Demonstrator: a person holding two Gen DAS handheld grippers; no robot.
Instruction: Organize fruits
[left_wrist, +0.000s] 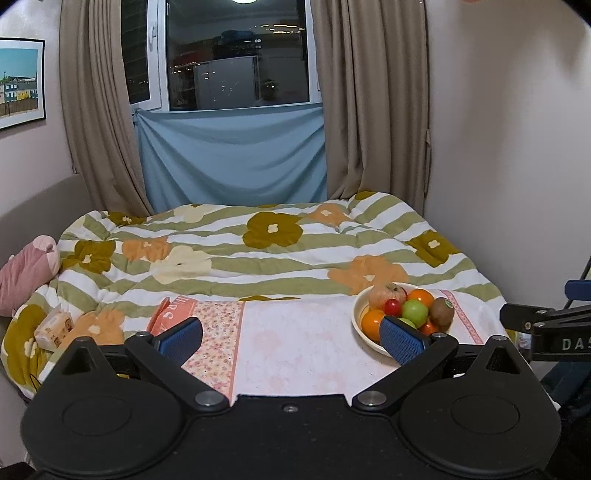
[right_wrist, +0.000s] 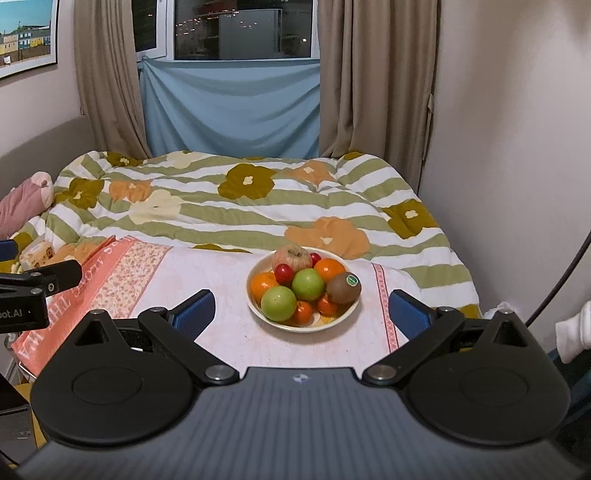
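Note:
A cream bowl full of fruit stands on a pink floral towel spread over the bed. It holds two green apples, oranges, a kiwi, a reddish apple and small red fruits. My right gripper is open, its blue pads wide apart and well short of the bowl, nothing between them. The left gripper is open too, empty, left of the bowl, whose near rim its right pad hides.
A flowered green-striped duvet covers the bed. At its left lie a pink plush toy and a tissue pack. Beige curtains and a blue cloth hang behind; a wall closes the right side. A white sock shows at right.

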